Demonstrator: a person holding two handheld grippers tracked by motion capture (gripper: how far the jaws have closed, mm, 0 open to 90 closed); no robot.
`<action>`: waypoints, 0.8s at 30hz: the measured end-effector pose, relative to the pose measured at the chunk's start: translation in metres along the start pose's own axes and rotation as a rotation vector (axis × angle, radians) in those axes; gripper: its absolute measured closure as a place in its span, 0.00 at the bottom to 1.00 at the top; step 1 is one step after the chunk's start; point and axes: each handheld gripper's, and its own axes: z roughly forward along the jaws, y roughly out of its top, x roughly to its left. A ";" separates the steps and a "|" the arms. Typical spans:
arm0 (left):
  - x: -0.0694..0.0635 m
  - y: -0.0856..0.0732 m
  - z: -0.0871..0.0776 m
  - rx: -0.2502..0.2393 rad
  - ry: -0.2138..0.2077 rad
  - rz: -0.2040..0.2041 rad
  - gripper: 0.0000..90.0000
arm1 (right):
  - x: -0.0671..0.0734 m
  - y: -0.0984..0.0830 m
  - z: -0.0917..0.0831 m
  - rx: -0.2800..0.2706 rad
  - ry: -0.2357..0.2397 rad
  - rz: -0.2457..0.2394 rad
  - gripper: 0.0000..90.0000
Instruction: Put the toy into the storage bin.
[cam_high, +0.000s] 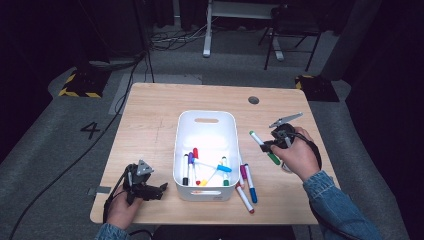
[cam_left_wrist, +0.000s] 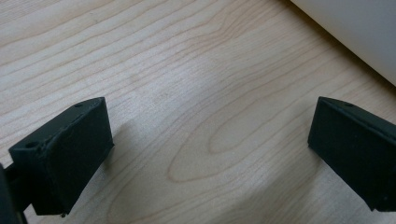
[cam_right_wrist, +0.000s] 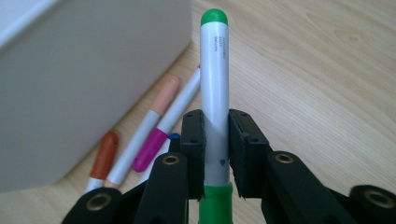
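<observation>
- Right gripper (cam_high: 270, 145): seen from the high view at about 3 o'clock of the white bin (cam_high: 206, 120), raised above the table (cam_high: 150, 107) in the person's right hand (cam_high: 296, 155). Its two jaws are clamped on one green marker (cam_high: 265, 148).
- Green marker, right gripper view (cam_right_wrist: 214, 93): the white barrel stands between the two black pads (cam_right_wrist: 193, 140), which press it from both sides. The green end cap points away from the camera, and the green cap end sits below the pads.
- Left gripper (cam_high: 150, 191): at about 8 o'clock of the bin, low over the table, held in the left hand (cam_high: 121, 210). In the left gripper view its two jaws stand wide apart with only bare wood between them; it is released and grasps nothing. A corner of the bin wall (cam_left_wrist: 355, 32) shows at 1 o'clock of that view.
- White bin: one, rectangular, near the middle of the table. It holds about six markers (cam_high: 205, 167); the tangle at the near end makes the exact count uncertain.
- Loose markers on the table (cam_high: 247, 185): three counted from the high view, lying just beside the bin's right wall at about 4 o'clock. The right gripper view shows an orange-capped one (cam_right_wrist: 103, 158), a peach-capped one (cam_right_wrist: 156, 112) and a magenta-capped one (cam_right_wrist: 152, 149), plus the tip of a blue cap (cam_right_wrist: 173, 136).
</observation>
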 end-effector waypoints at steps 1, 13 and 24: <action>0.000 0.000 0.000 0.001 0.000 0.001 0.00 | 0.002 0.003 -0.003 -0.011 0.011 -0.009 0.86; 0.001 0.000 0.000 0.001 -0.004 0.004 0.00 | 0.033 0.024 -0.027 -0.049 0.057 -0.089 0.86; 0.001 0.000 0.000 0.003 -0.006 0.006 0.00 | 0.069 0.048 -0.033 -0.063 0.105 -0.190 0.86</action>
